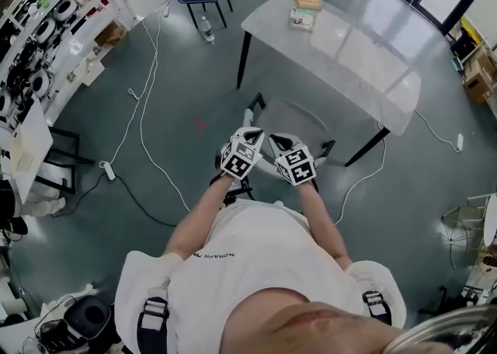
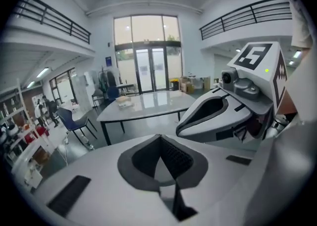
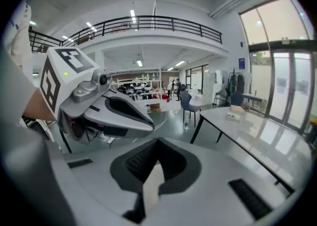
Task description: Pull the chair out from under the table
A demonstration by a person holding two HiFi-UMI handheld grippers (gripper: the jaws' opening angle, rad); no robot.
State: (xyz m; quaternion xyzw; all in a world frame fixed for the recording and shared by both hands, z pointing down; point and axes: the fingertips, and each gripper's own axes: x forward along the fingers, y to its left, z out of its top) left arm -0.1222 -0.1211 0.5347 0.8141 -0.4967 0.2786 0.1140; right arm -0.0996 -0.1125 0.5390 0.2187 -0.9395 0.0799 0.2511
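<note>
Currently the left gripper [image 1: 248, 131] has its jaws pressed together at the tips. The right gripper [image 1: 279, 143], just beside it, is closed too, with a pale sliver between its pads [image 3: 136, 161]; can't tell what. Both sit over the near edge of the grey black-legged chair [image 1: 299, 121], whose seat is partly under the white rectangular worktop [image 1: 342, 42].

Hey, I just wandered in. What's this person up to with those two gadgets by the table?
A person stands facing a grey chair that sits at the near edge of a white table. They hold a clamp-like tool in each hand, side by side above the chair's near side. The left gripper and the right gripper both have their jaws together with nothing between them. Neither has hold of the chair, so pulling it out has not begun.
</note>
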